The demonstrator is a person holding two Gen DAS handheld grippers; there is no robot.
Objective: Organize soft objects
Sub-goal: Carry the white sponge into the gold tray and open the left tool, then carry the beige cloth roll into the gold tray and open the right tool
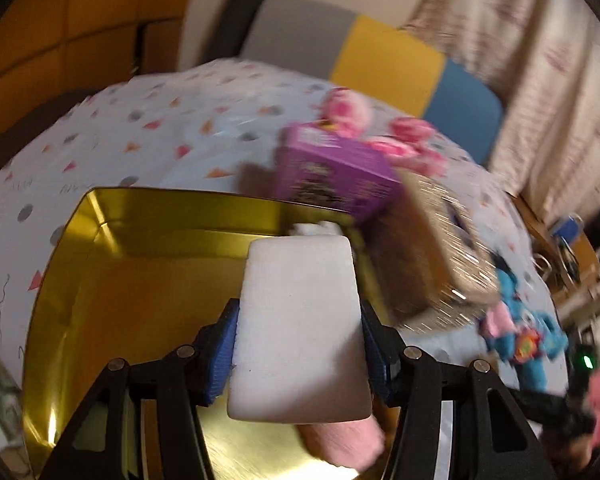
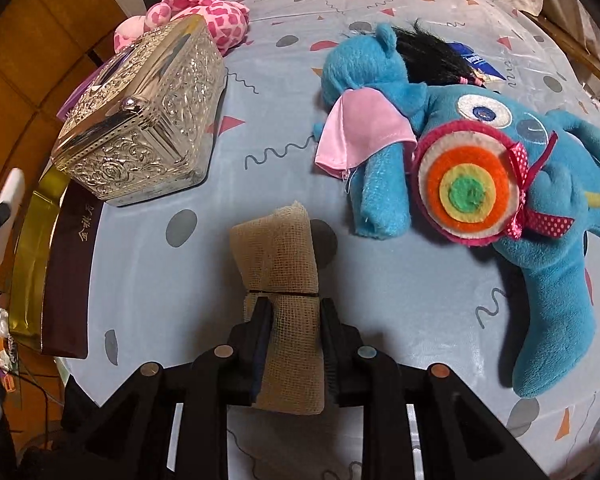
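Pale blue tablecloth with triangle and squiggle print covers the table, wood panelling and a curtain behind; left view is motion-blurred.

Left gripper: blue pads narrowed onto the sides of a white rectangular foam sponge block, clamped firmly. Block sits over the shiny gold rectangular tin tray. Its long axis runs along the fingers, pointing away from the camera and downward toward the tray's far wall. A pink fuzzy soft piece already lies on the tray floor below it.

Right gripper: jaws nearly closed, pinching a tan mesh-wrapped sponge pad. Pad's long axis also follows the fingers, far end pointing ahead across the cloth toward the blue plush toy with a felt target disc. Whether it rests on the cloth or is just off it, cannot tell.

Beyond: embossed silver metal casket near the tray edge, purple carton, pink-and-white spotted plush.

Step in hand, my read: left is at the drop into the tray, right has just picked. Next needs the left lowered clear of the pink piece and then released, and the right carried over the tray rim without clipping the casket.
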